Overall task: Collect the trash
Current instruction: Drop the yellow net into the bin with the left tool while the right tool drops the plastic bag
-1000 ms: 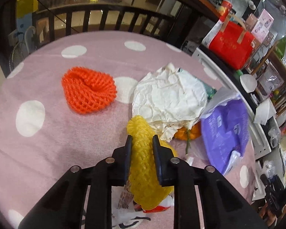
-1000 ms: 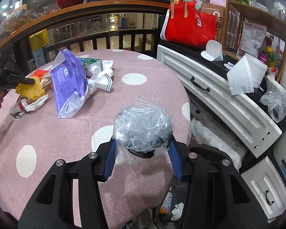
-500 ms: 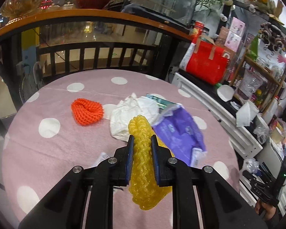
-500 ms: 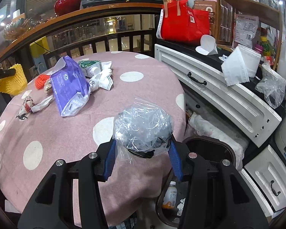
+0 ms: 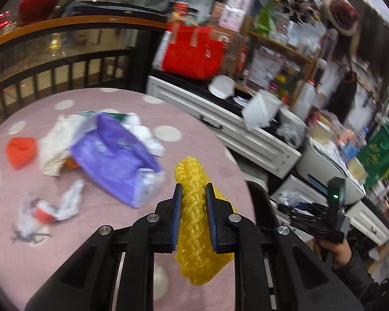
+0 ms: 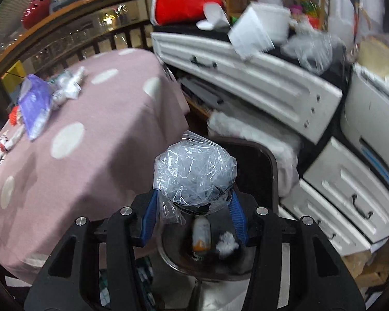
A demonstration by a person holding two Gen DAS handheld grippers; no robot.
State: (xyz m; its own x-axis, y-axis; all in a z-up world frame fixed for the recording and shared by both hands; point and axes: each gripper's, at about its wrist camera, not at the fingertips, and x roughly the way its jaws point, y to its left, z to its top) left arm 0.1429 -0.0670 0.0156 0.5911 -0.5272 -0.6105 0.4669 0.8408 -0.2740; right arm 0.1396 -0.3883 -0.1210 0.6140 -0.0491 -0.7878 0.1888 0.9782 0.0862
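My left gripper (image 5: 193,191) is shut on a yellow foam net (image 5: 195,233) and holds it above the right edge of the pink dotted table (image 5: 39,233). My right gripper (image 6: 193,202) is shut on a crumpled clear plastic bag (image 6: 194,176), held over the dark trash bin (image 6: 267,171) beside the table. A small bottle (image 6: 201,234) and a white wad (image 6: 227,242) lie in the bin. On the table remain a purple pack (image 5: 114,158), white crumpled paper (image 5: 54,150), an orange foam net (image 5: 20,151) and a small wrapper (image 5: 44,212).
White drawers (image 6: 259,77) stand right of the bin, with a red bag (image 5: 194,51) and clutter on top. A dark railing (image 5: 51,70) runs behind the table. The bin rim (image 5: 262,202) and the right gripper's body (image 5: 321,223) show in the left wrist view.
Both grippers swung right, towards the bin. The left moved off the trash pile to the table's right edge. The right now hangs over the bin.
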